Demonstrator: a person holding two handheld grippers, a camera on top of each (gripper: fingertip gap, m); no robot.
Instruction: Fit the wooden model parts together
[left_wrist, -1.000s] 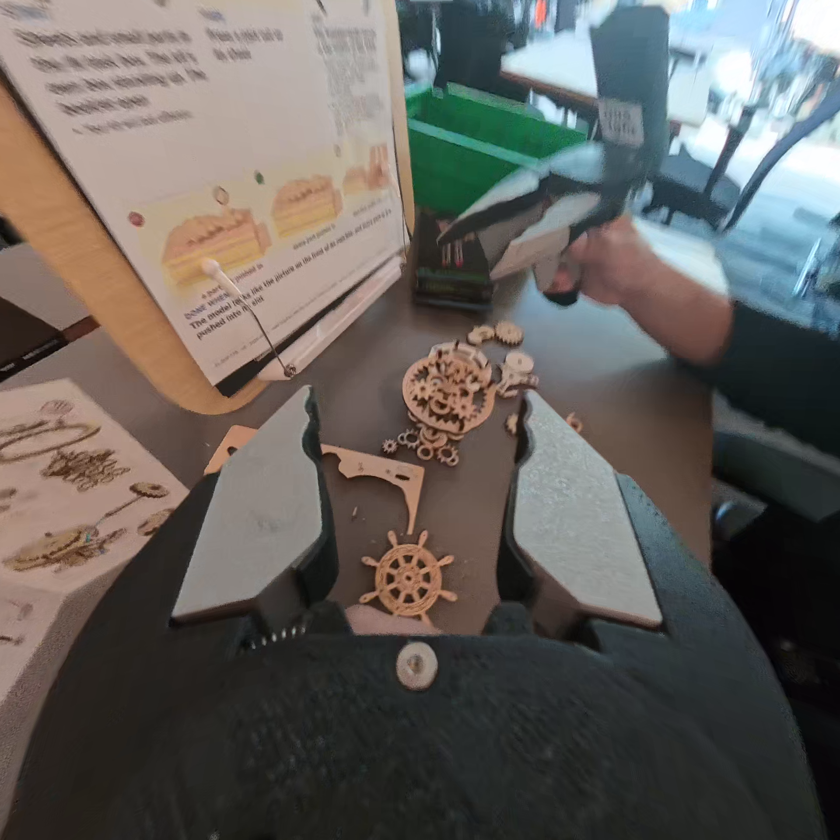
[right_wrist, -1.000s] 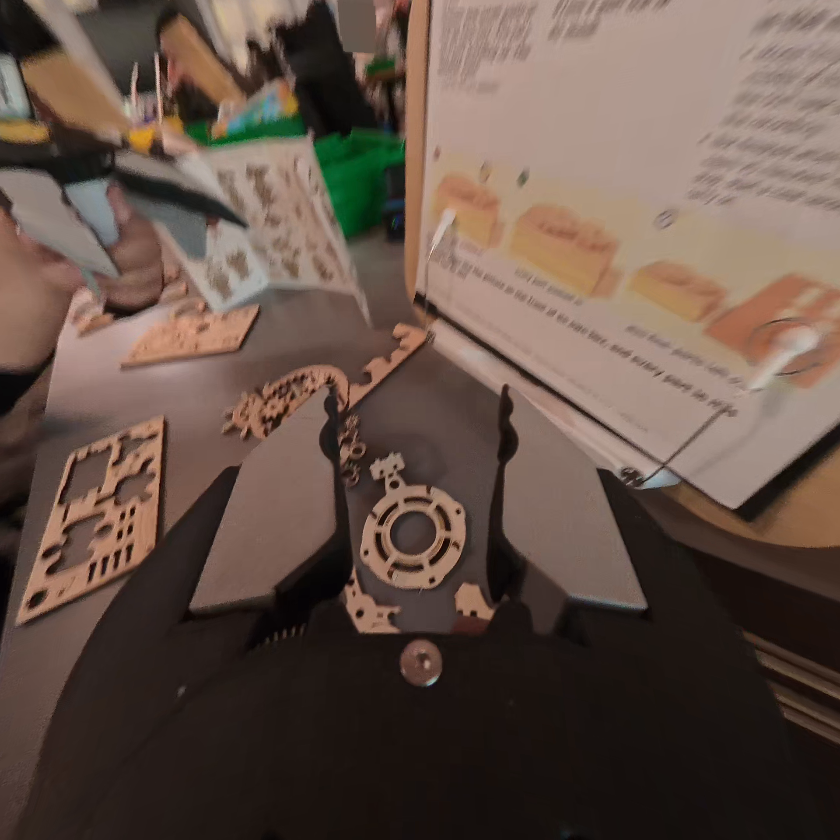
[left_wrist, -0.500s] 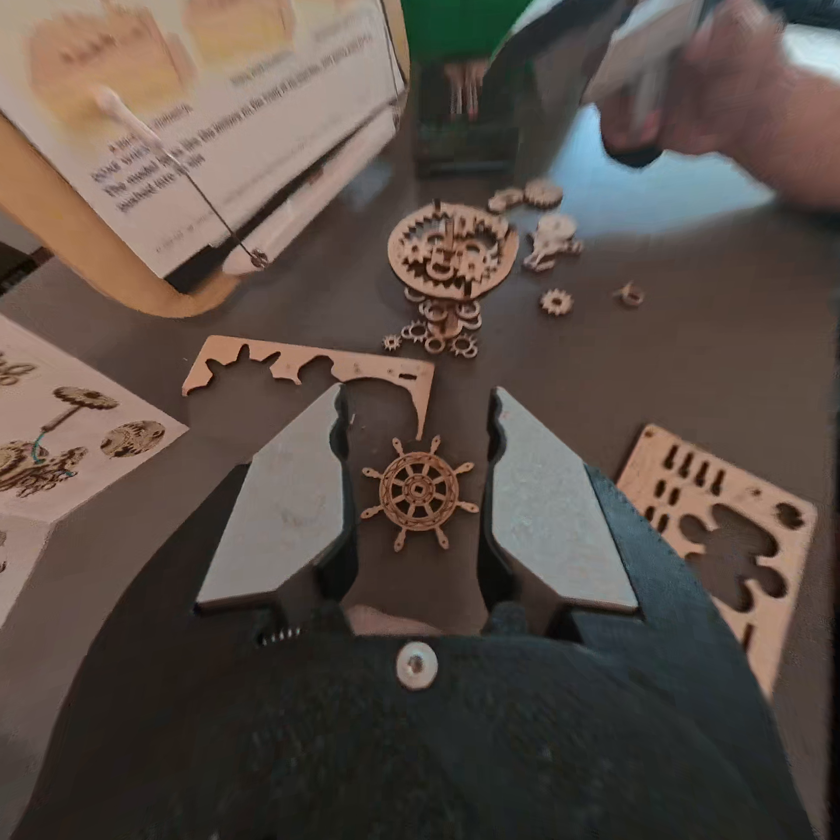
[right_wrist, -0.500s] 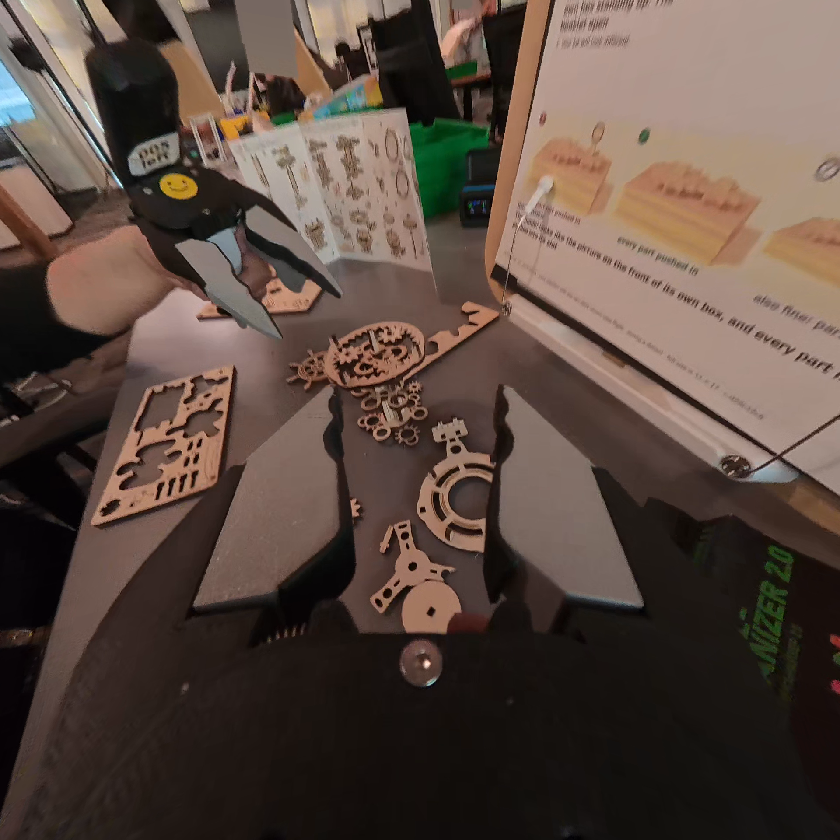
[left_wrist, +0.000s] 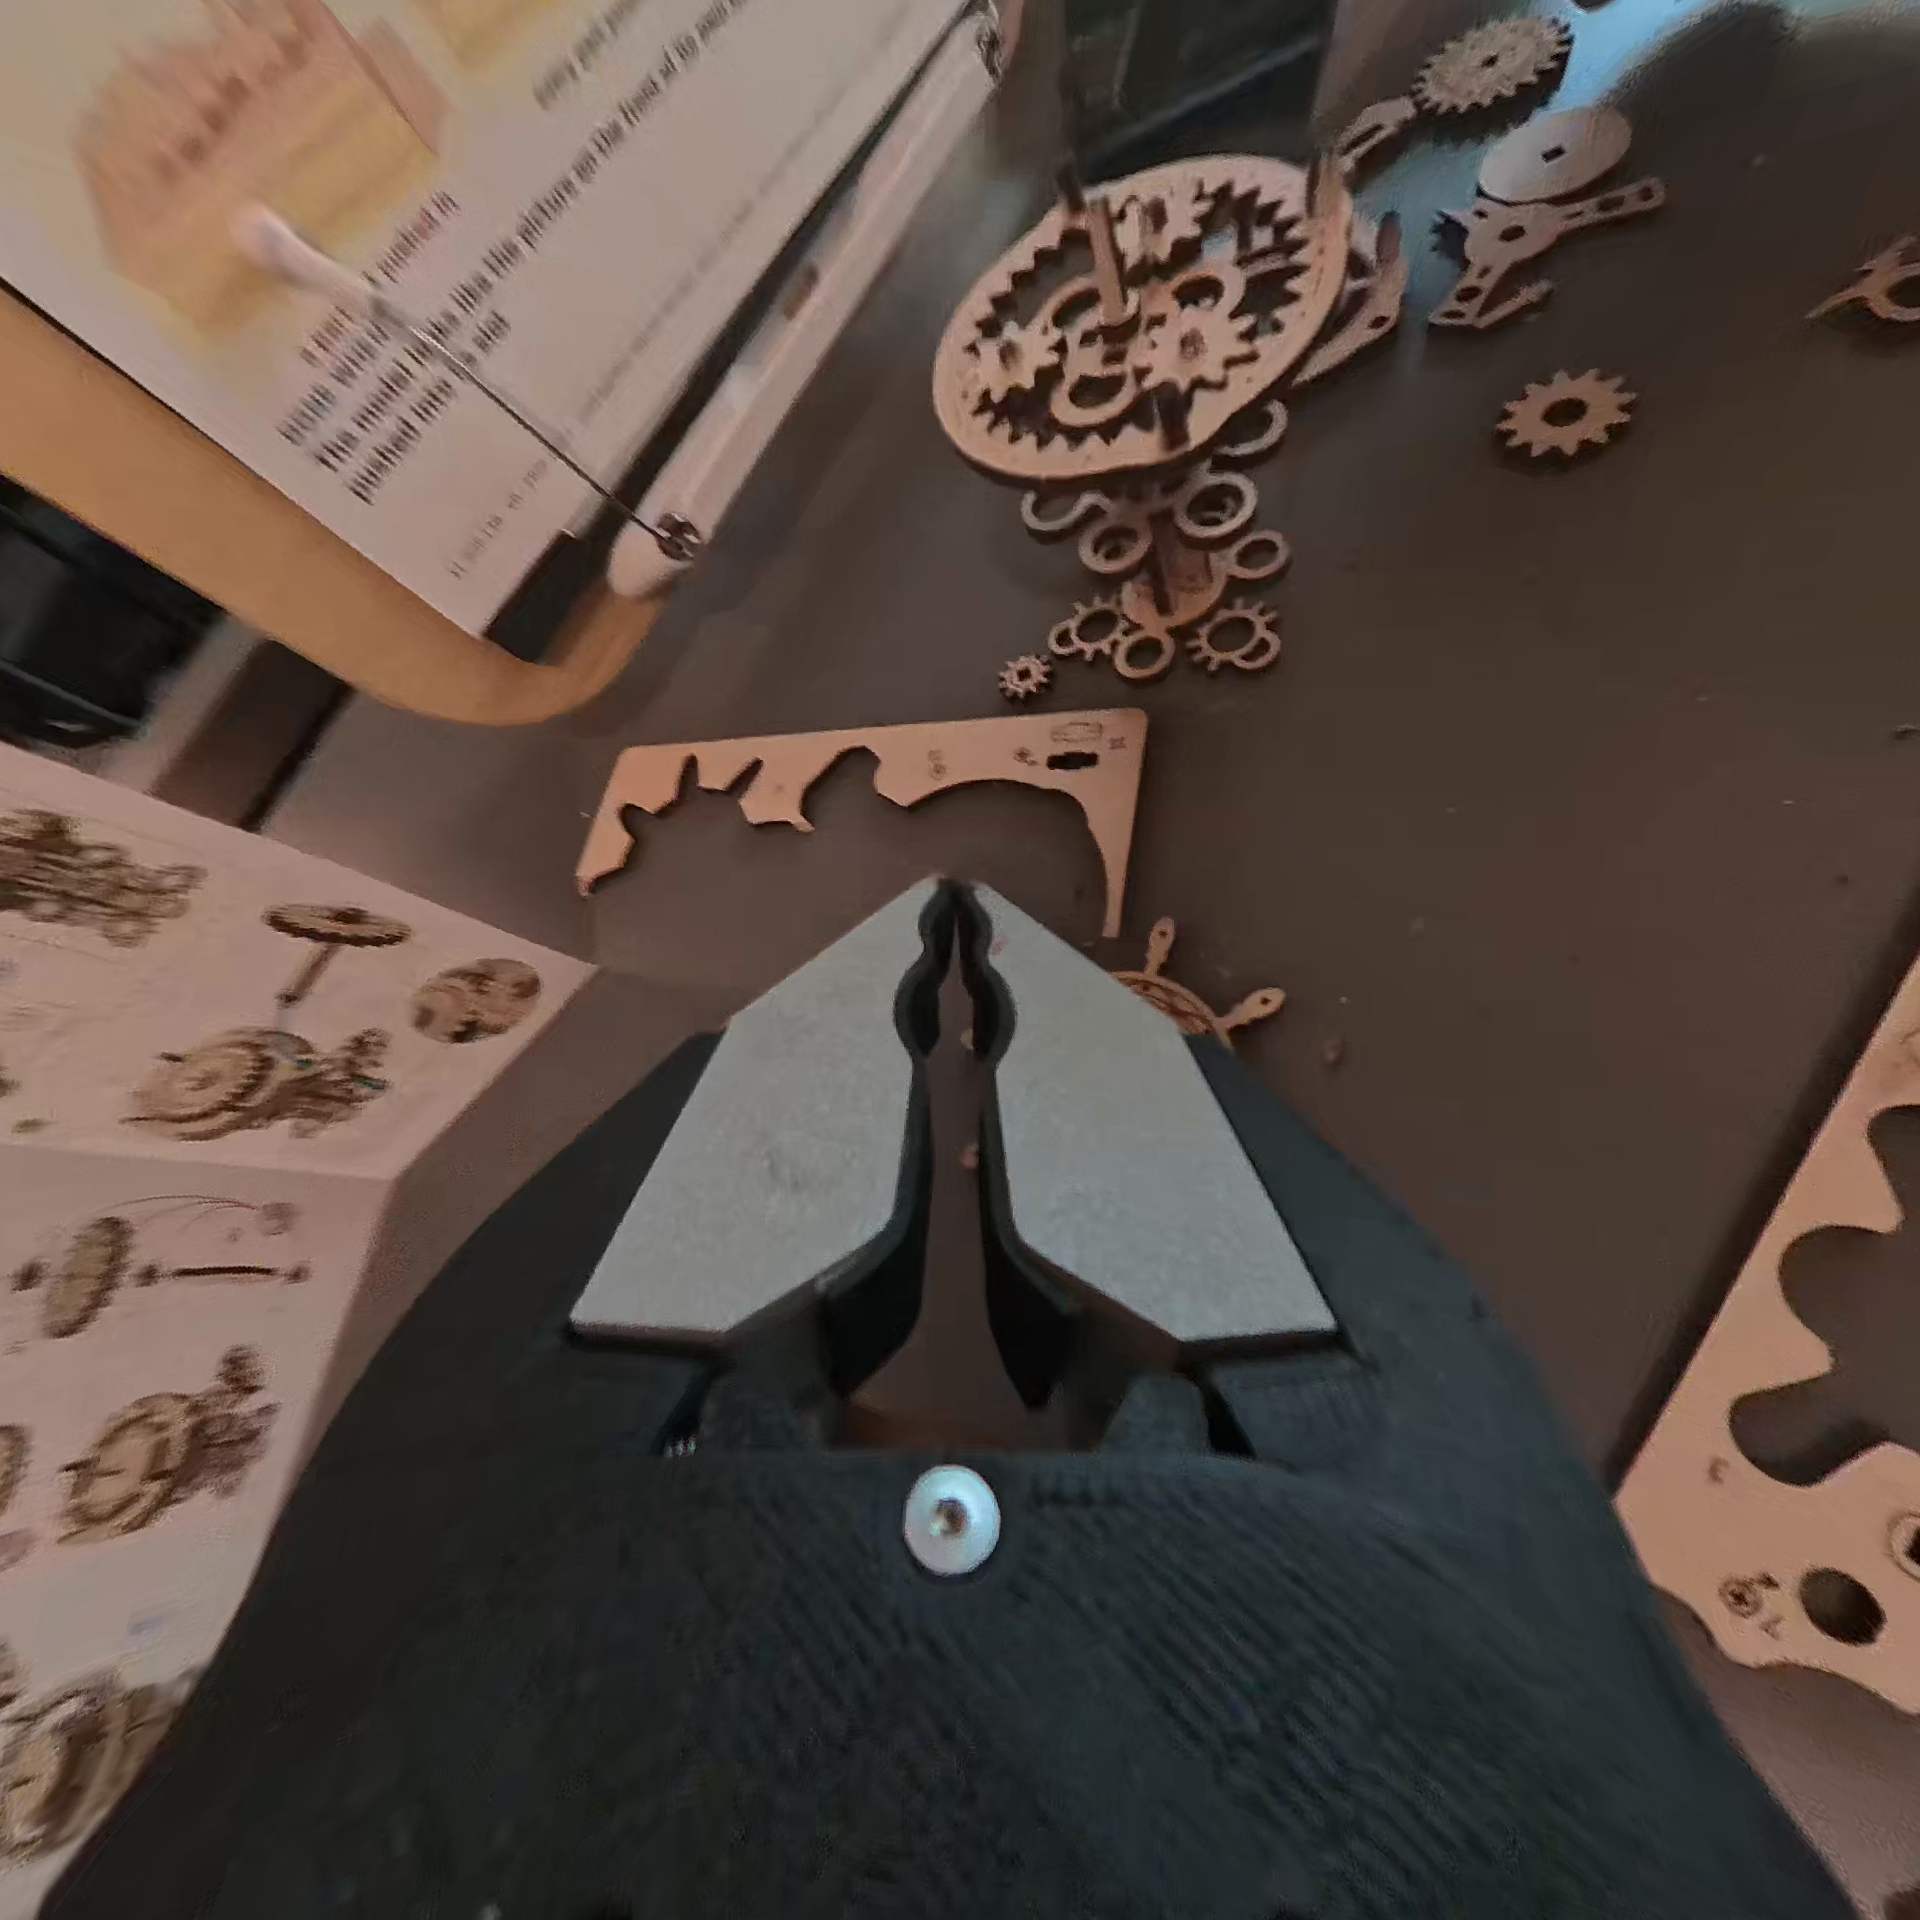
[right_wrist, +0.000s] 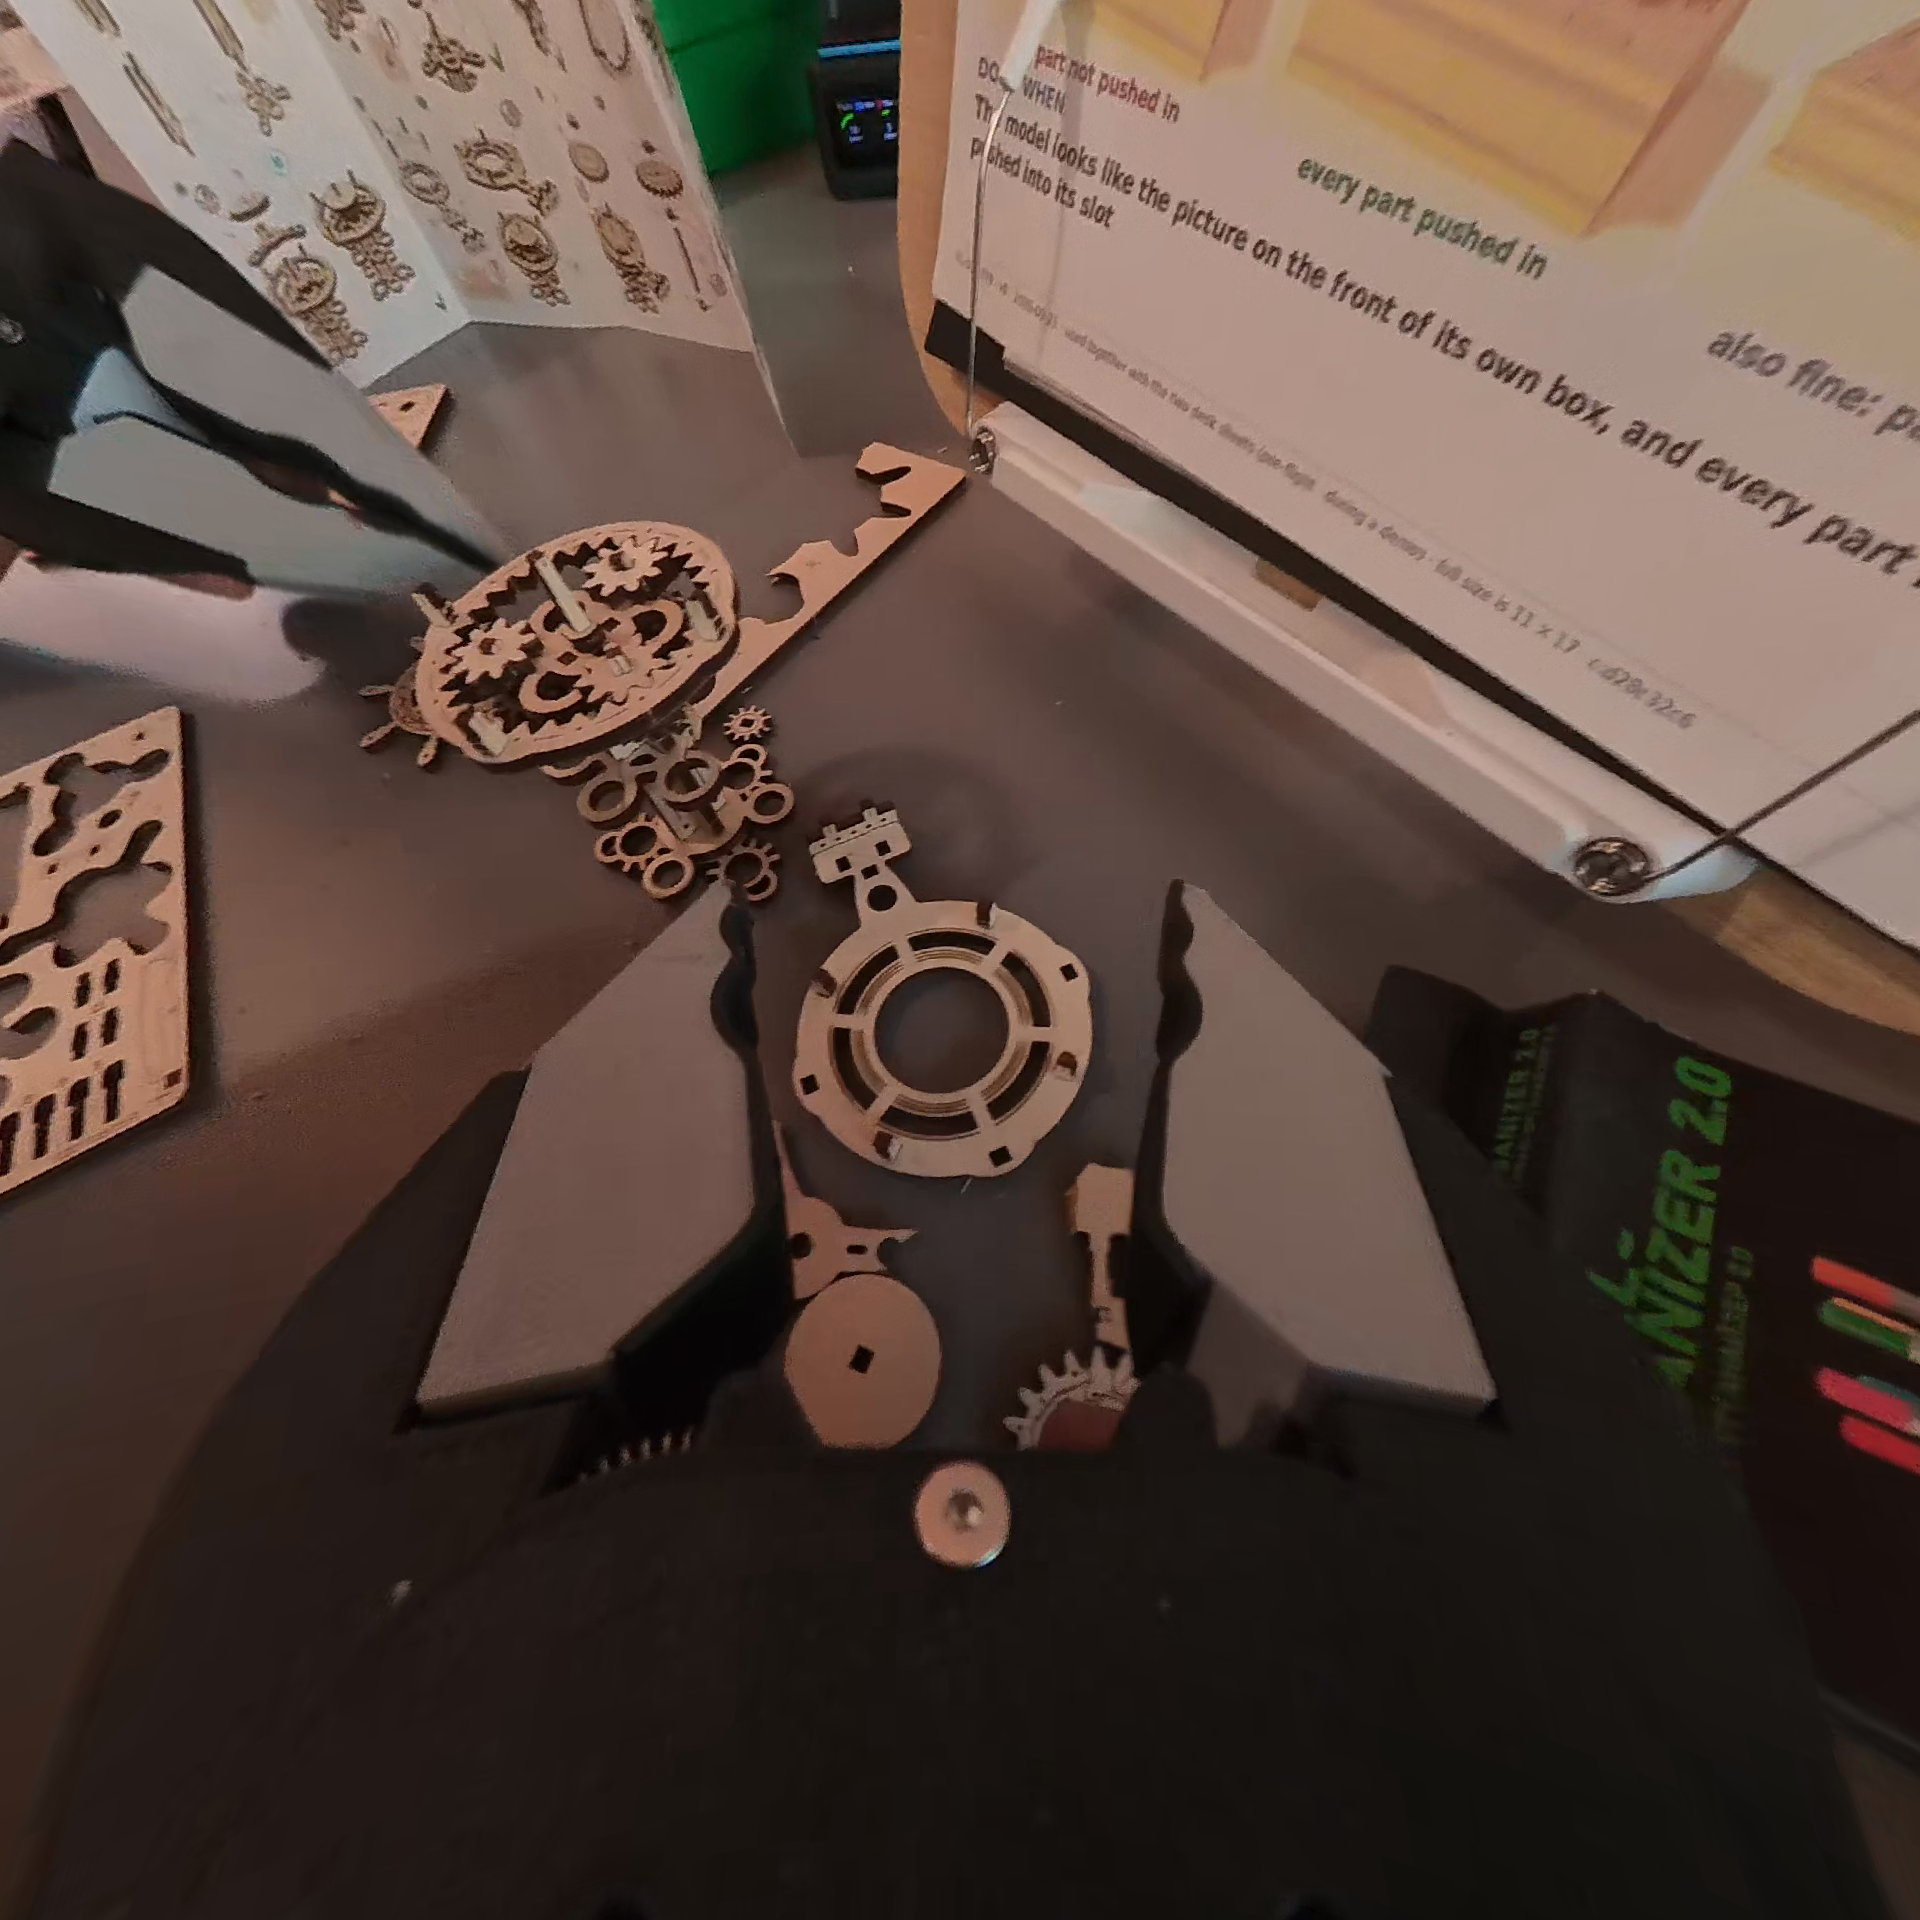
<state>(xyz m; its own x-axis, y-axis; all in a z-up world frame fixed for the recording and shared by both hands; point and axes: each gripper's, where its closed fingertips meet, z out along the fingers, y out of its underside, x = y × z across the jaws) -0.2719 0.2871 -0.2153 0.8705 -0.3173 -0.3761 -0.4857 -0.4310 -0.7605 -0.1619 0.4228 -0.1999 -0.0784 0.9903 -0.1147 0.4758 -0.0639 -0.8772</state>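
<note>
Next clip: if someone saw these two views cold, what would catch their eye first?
Probably the round gear assembly in mid-table, cogs stacked inside a toothed ring, with loose small gears spilled beside it. Next, the flat ring-shaped part lying between the open fingers of the right gripper. The left gripper is closed, its tips over a ship's-wheel piece they partly hide.

Dark grey table (left_wrist: 1558, 831); green bin (right_wrist: 727, 62) behind.
</note>
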